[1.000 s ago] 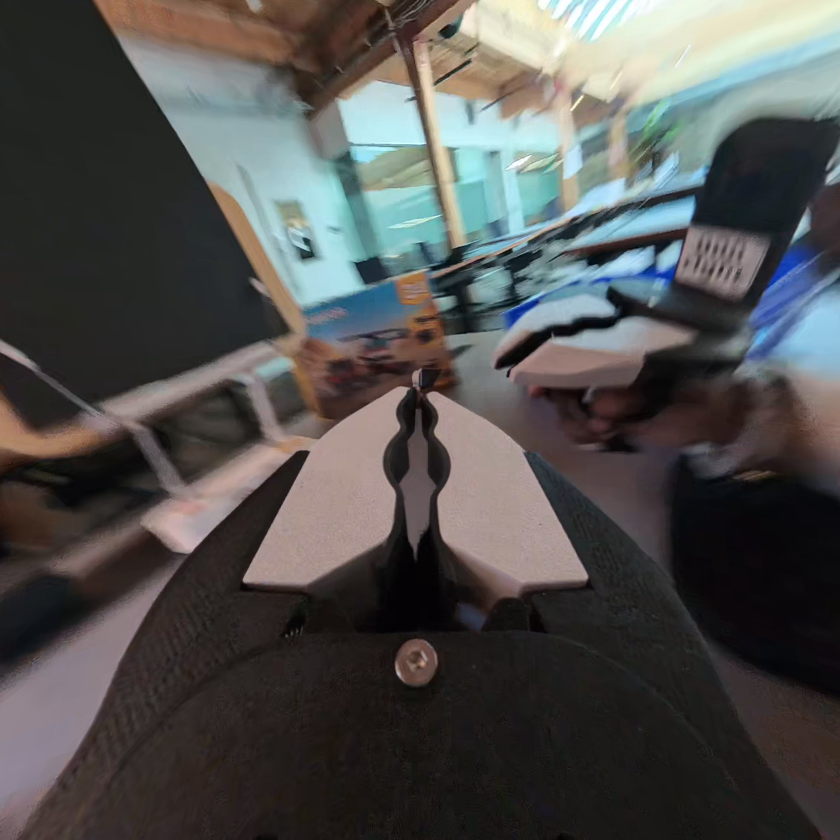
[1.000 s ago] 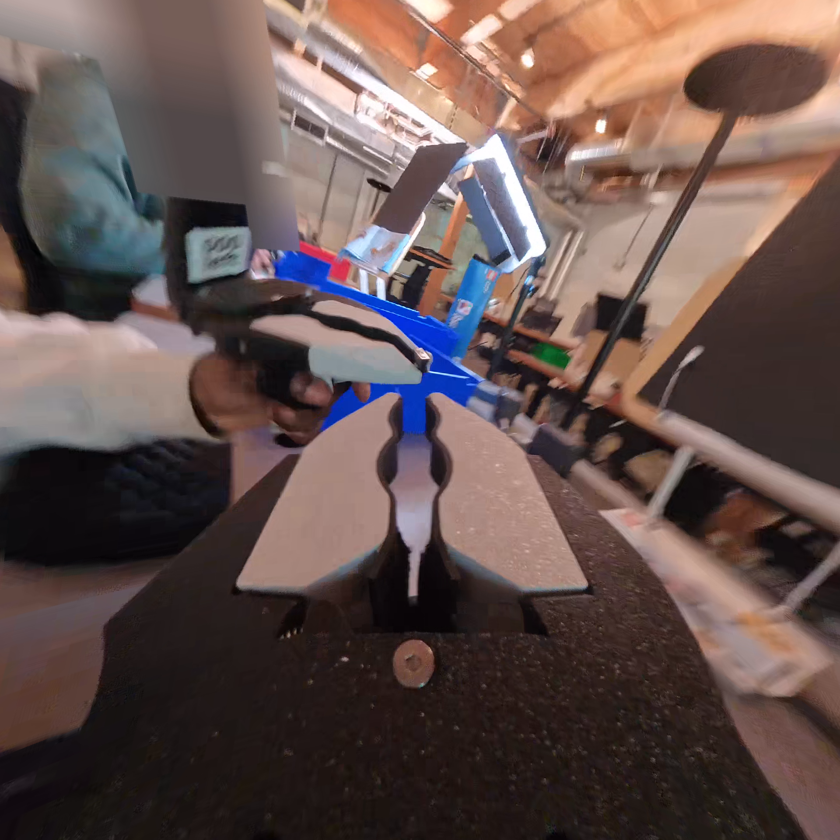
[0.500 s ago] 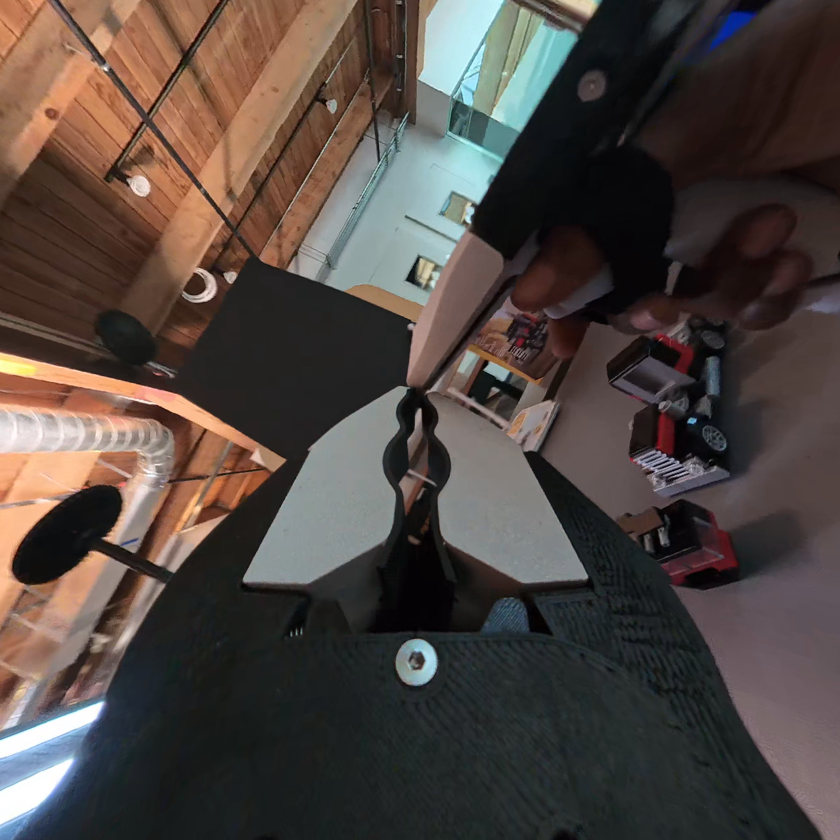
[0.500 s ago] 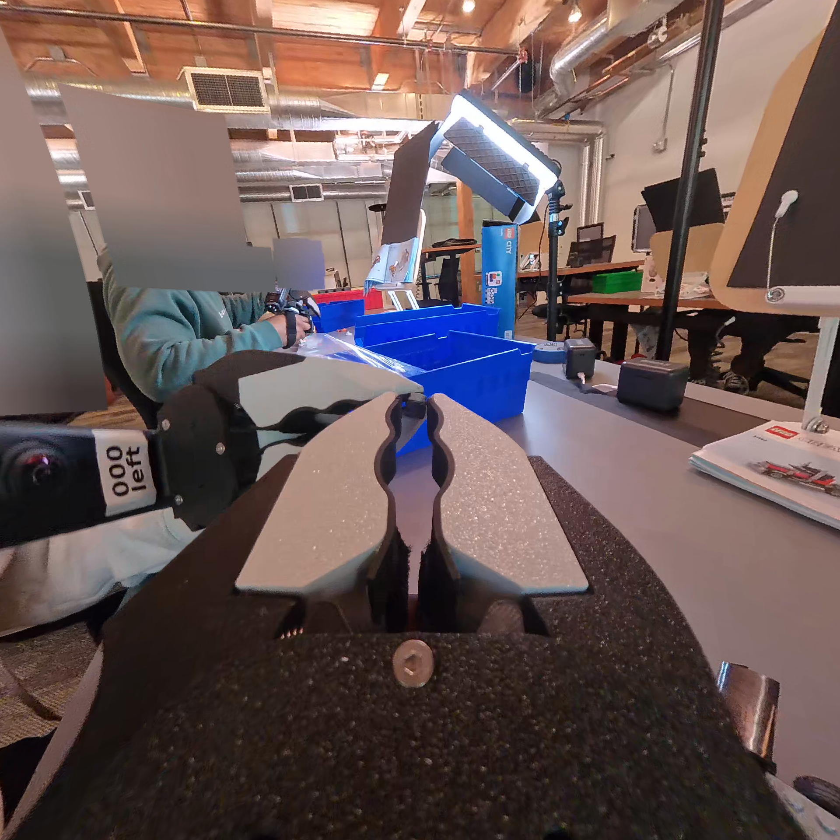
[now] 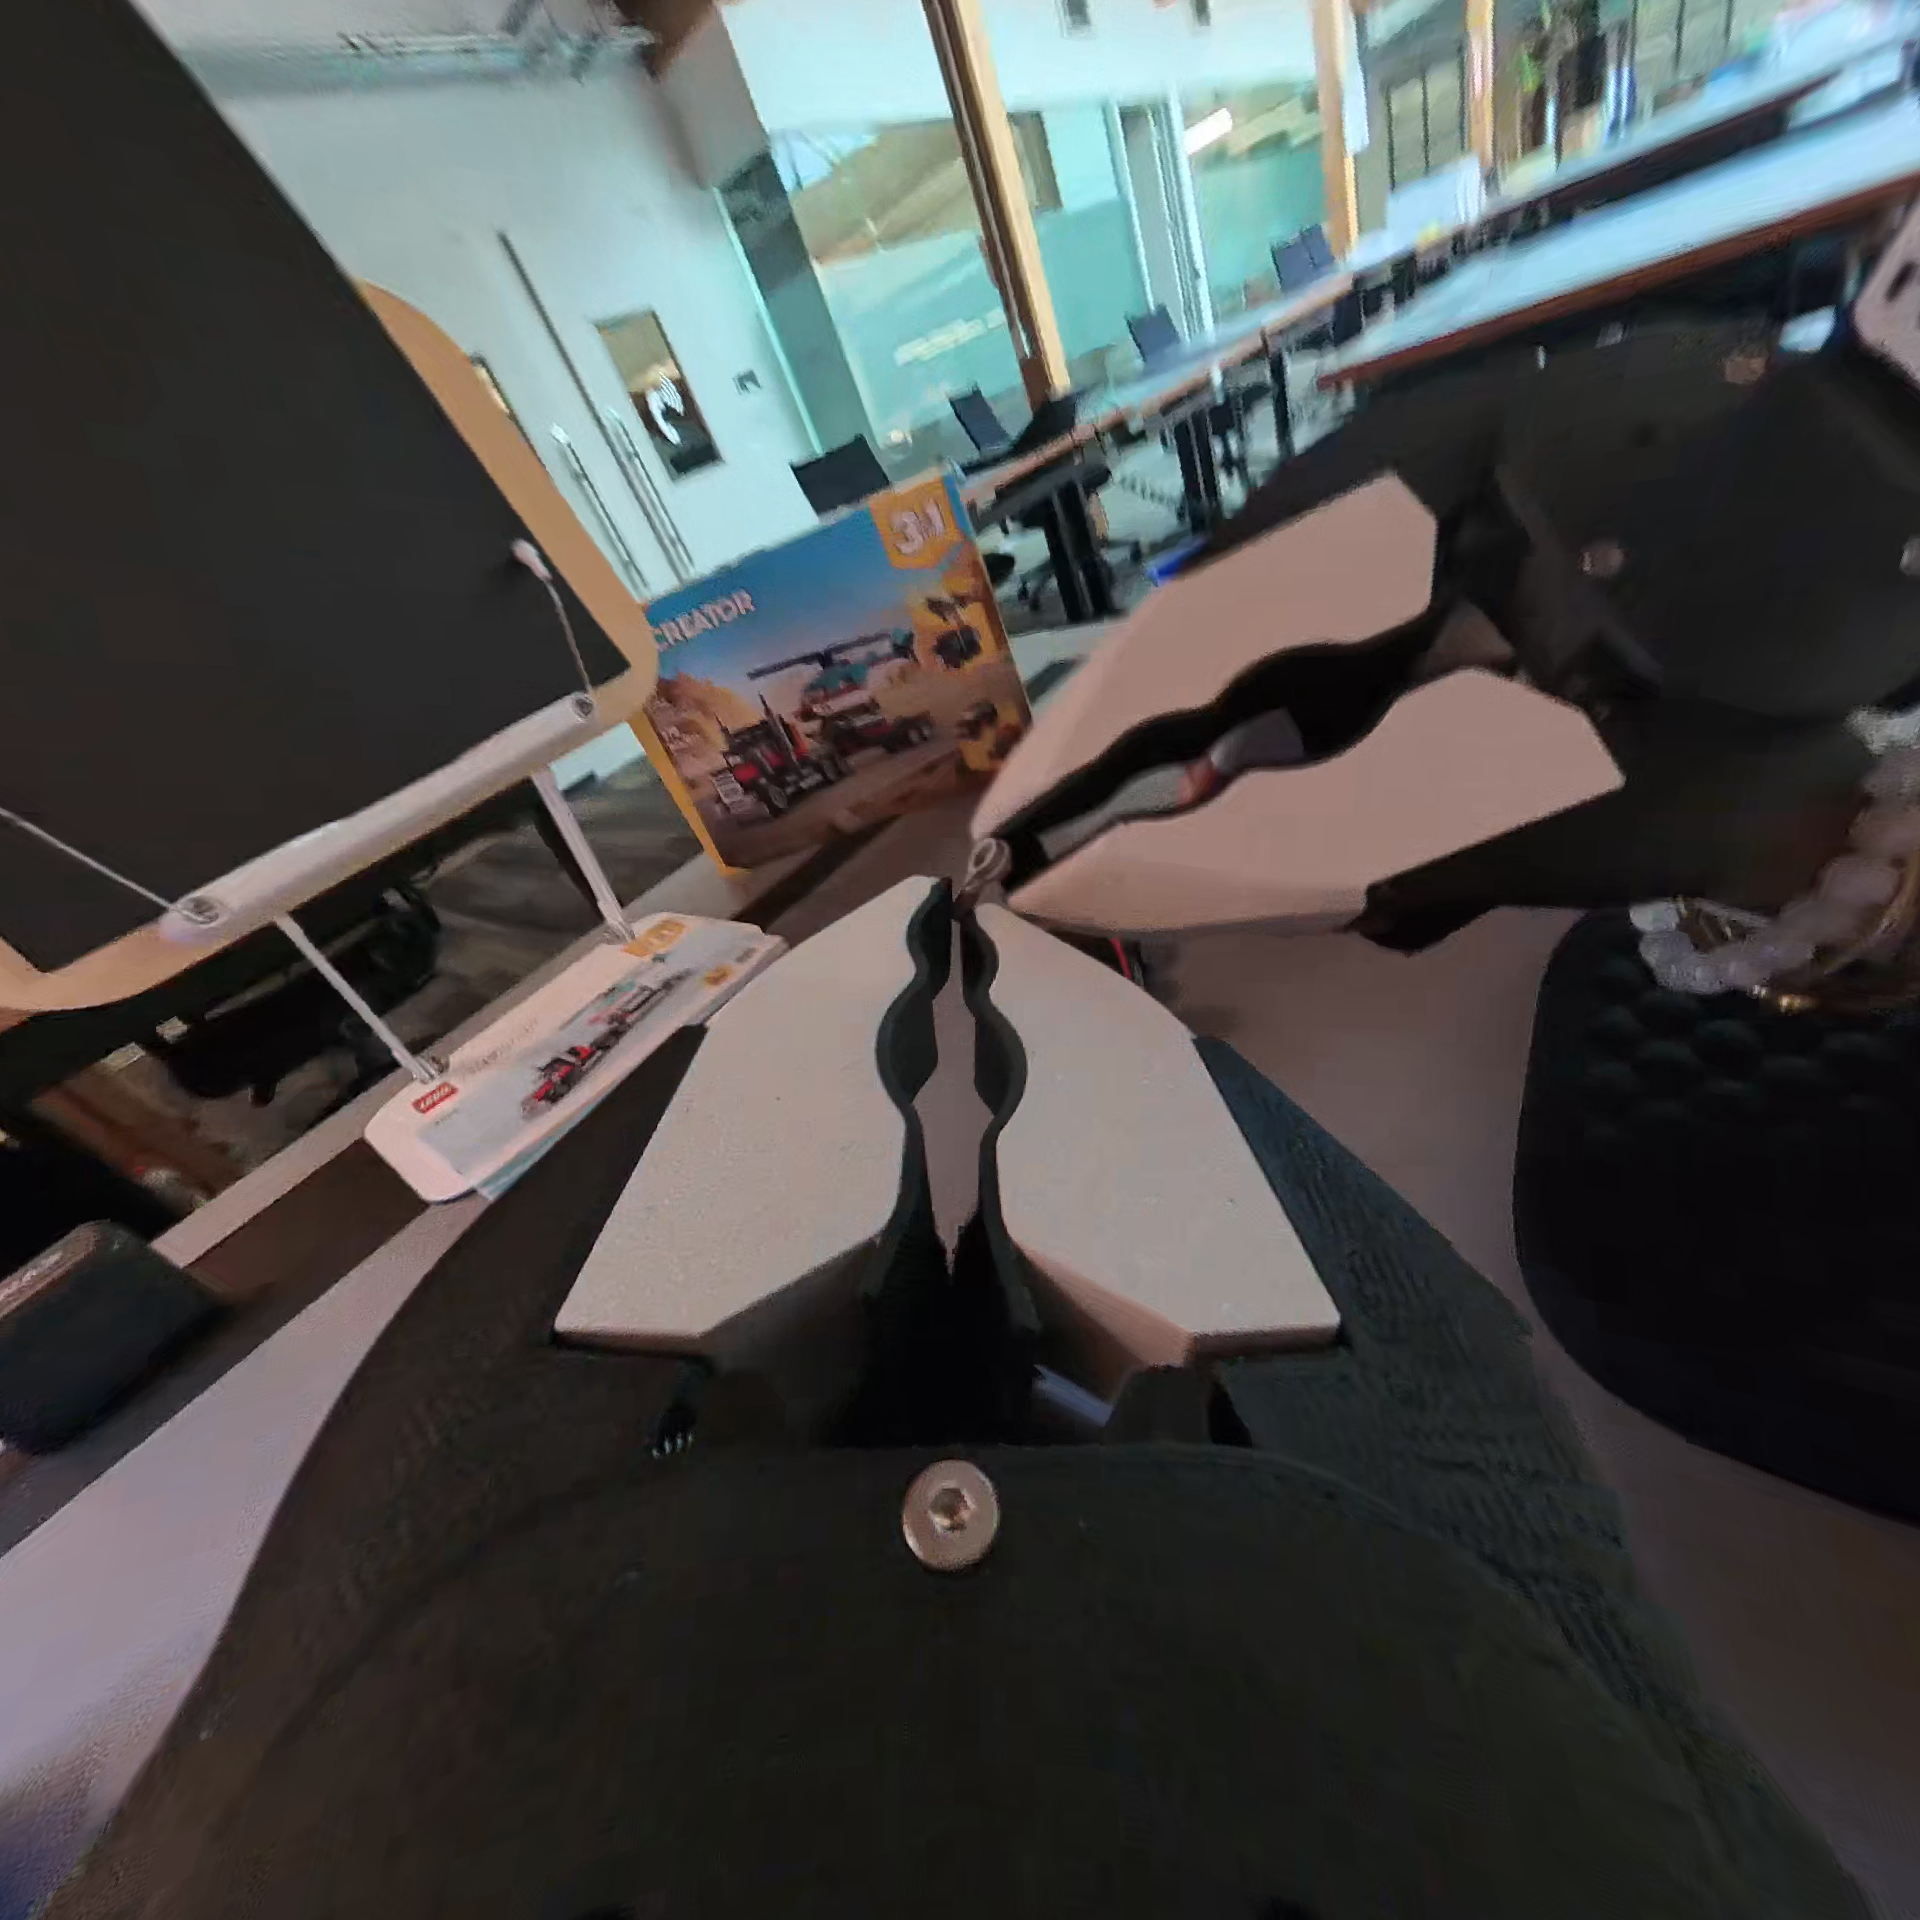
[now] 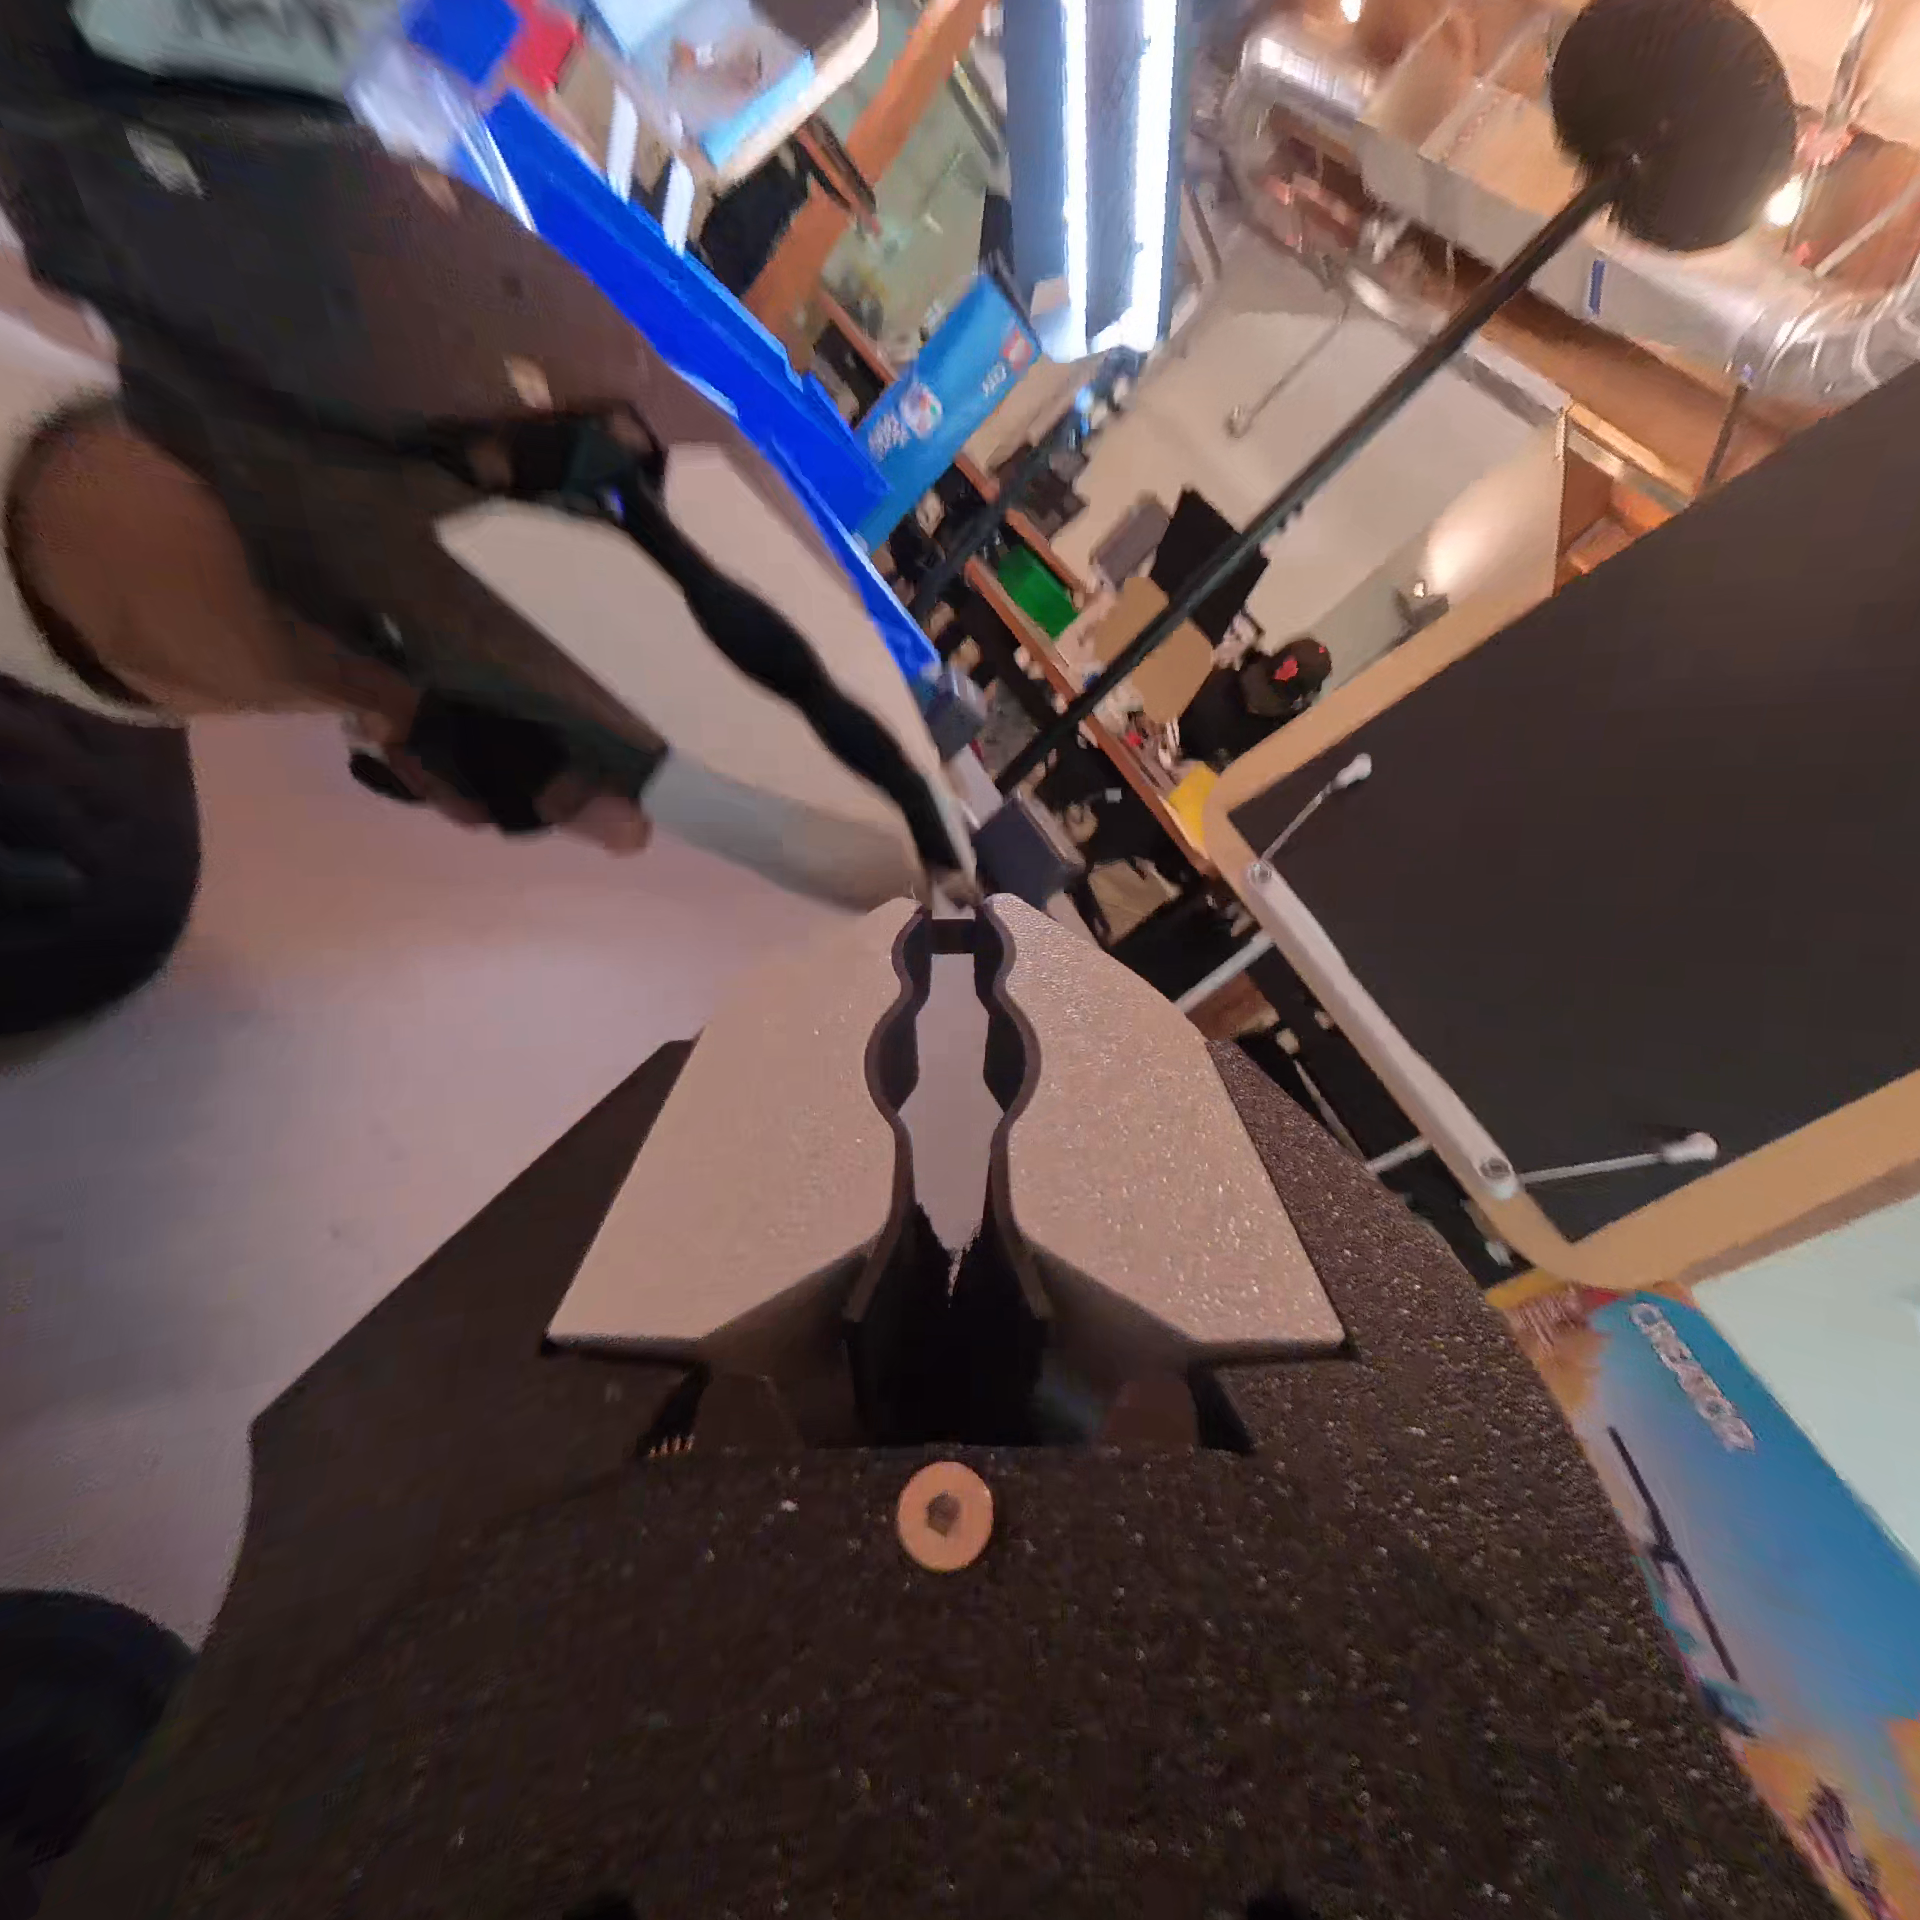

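Both views are bright with daylight: in the left wrist view it pours through the glass walls (image 5: 935, 260) at the back, washing them pale teal. In the right wrist view a lit light panel (image 6: 1081, 166) glares white. Motion blur smears the far tongs (image 5: 997, 862) and the hand (image 6: 156, 582). Wide-angle bending curves the black board (image 6: 1621, 810) edges. The near black housings stay sharp
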`<state>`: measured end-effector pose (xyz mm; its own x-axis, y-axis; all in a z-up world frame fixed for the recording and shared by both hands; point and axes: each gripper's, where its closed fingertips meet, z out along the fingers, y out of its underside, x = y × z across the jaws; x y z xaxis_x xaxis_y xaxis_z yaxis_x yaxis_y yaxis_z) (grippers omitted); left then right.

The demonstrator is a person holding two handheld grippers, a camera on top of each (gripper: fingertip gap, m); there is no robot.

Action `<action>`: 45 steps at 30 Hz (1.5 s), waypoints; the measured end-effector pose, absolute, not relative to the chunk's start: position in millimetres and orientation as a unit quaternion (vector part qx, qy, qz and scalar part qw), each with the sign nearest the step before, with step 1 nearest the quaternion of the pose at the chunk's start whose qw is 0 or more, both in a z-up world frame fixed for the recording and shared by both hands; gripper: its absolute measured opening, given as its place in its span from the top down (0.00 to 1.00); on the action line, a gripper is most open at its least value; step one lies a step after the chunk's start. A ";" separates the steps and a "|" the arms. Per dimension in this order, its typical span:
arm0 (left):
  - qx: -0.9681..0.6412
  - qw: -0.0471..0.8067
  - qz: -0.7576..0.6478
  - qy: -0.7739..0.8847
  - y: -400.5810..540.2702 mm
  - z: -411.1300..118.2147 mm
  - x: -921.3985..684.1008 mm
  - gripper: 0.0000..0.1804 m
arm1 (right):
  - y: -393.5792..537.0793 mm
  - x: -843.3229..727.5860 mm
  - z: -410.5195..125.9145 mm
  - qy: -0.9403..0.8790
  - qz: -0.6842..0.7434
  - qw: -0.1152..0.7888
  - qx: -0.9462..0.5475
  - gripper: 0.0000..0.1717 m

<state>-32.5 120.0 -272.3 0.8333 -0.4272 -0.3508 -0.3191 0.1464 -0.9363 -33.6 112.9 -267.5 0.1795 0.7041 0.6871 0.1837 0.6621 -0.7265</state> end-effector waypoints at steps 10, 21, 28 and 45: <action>-0.630 0.726 -0.023 0.276 117.1 -257.3 -48.1 0.99 | 118.8 -21.1 -254.8 -0.541 0.378 0.631 -0.407 0.96; -0.631 0.727 -0.135 0.233 116.2 -258.5 -45.3 0.99 | 160.3 32.5 -233.4 -0.492 0.289 0.675 -0.467 0.96; -0.620 0.738 -0.156 0.217 113.8 -251.6 -48.2 0.99 | 227.6 207.9 -189.6 -0.365 0.077 0.654 -0.658 0.95; -0.628 0.729 -0.192 0.194 117.2 -256.2 -49.0 0.98 | 265.6 331.9 -291.6 -0.243 0.015 0.481 -0.843 0.65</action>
<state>-49.0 117.2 -256.2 0.8508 -0.5238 -0.0422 0.0362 0.1384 -0.9897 331.9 265.6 -291.6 0.8819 0.4227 0.2086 0.3947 -0.4203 -0.8171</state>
